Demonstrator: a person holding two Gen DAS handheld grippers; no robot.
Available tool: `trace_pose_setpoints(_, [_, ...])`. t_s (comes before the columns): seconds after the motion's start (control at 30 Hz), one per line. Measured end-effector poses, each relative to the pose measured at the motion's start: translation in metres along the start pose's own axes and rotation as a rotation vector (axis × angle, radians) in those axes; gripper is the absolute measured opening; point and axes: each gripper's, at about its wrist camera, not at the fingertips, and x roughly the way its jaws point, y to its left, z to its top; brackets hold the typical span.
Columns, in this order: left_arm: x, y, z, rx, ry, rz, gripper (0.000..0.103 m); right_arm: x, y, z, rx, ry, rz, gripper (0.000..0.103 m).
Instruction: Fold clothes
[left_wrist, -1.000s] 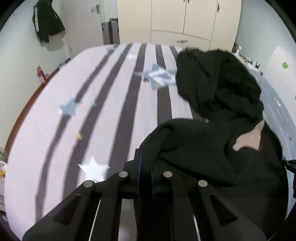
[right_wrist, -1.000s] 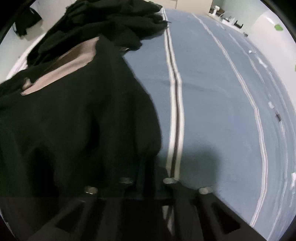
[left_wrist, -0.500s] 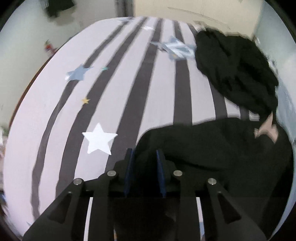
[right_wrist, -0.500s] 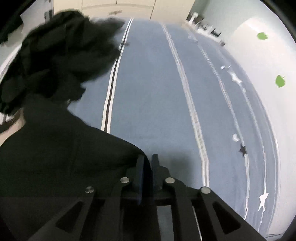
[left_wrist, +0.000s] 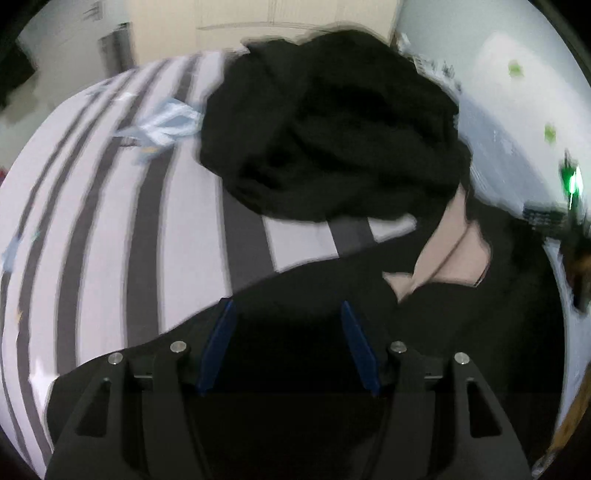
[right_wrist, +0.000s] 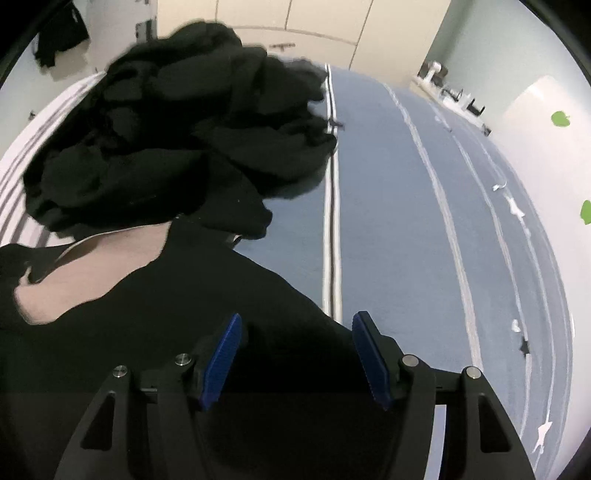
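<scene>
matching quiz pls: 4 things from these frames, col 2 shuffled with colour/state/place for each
Things:
1. left gripper
2. black garment
3. pile of dark clothes
4. wardrobe

Descriptions:
A. heaped and crumpled, farther up the bed
B. cream doors, beyond the far end of the bed
C. open, blue pads apart
D. spread under both grippers, pinkish lining showing at the neck

Pairs: 1-C, 2-D, 3-A, 4-B

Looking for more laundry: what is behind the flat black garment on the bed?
A heap of black clothes lies behind the black garment on the bed. Whatever the heap covers is hidden.
</scene>
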Motion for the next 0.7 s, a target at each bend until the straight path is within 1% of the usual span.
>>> trace_pose_setpoints(0.03, [0.007, -0.001, -0.002, 0.015, 0.011, 0.030, 0.053, 0.008, 0.000, 0.000, 0.014, 0.011, -0.004, 0.059])
trace_pose_setpoints(0.07, [0.014, 0.002, -0.001, 0.005, 0.010, 0.039, 0.052, 0.017, 0.000, 0.001, 0.030, 0.030, -0.009, 0.059])
trace_pose_setpoints(0.1, [0.020, 0.007, 0.000, -0.028, 0.011, 0.035, 0.048, 0.027, -0.002, 0.001, 0.046, 0.046, -0.003, 0.059])
trace_pose_setpoints(0.13, [0.026, 0.013, 0.001, -0.066, 0.013, 0.029, 0.037, 0.036, -0.003, 0.002, 0.060, 0.061, 0.009, 0.059])
trace_pose_setpoints(0.17, [0.031, 0.017, 0.003, -0.092, 0.018, 0.017, 0.031, 0.044, -0.003, 0.000, 0.065, 0.076, 0.020, 0.059])
trace_pose_setpoints(0.2, [0.035, 0.019, 0.004, -0.088, 0.025, 0.015, 0.019, 0.047, -0.004, -0.001, 0.069, 0.078, 0.029, 0.059])
trace_pose_setpoints(0.23, [0.037, 0.020, 0.006, -0.076, 0.031, 0.016, 0.010, 0.049, -0.005, -0.002, 0.073, 0.075, 0.038, 0.060])
trace_pose_setpoints(0.3, [0.037, 0.022, 0.009, -0.053, 0.032, 0.003, 0.003, 0.052, -0.006, -0.003, 0.082, 0.069, 0.055, 0.058])
trace_pose_setpoints(0.33, [0.033, 0.024, 0.011, -0.055, 0.028, -0.010, 0.003, 0.054, -0.007, -0.004, 0.086, 0.066, 0.064, 0.051])
trace_pose_setpoints(0.37, [0.027, 0.027, 0.015, -0.060, 0.008, -0.016, 0.003, 0.052, -0.009, -0.003, 0.092, 0.061, 0.068, 0.042])
trace_pose_setpoints(0.4, [0.013, 0.031, 0.021, -0.071, -0.035, -0.016, 0.003, 0.049, -0.012, -0.002, 0.098, 0.054, 0.071, 0.020])
trace_pose_setpoints(0.43, [-0.003, 0.035, 0.027, -0.083, -0.084, -0.014, 0.002, 0.046, -0.015, -0.002, 0.104, 0.048, 0.073, 0.010])
trace_pose_setpoints(0.53, [-0.055, 0.049, 0.045, -0.125, -0.218, -0.012, 0.002, 0.025, -0.020, 0.003, 0.100, -0.011, 0.092, 0.007])
trace_pose_setpoints(0.57, [-0.068, 0.053, 0.049, -0.128, -0.245, -0.007, 0.002, 0.015, -0.022, 0.004, 0.097, -0.039, 0.096, 0.007])
trace_pose_setpoints(0.63, [-0.078, 0.058, 0.053, -0.122, -0.269, 0.012, 0.003, -0.007, -0.026, 0.008, 0.107, -0.100, 0.102, 0.007])
trace_pose_setpoints(0.7, [-0.065, 0.060, 0.056, -0.113, -0.243, 0.039, 0.003, -0.023, -0.029, 0.012, 0.118, -0.144, 0.105, 0.007])
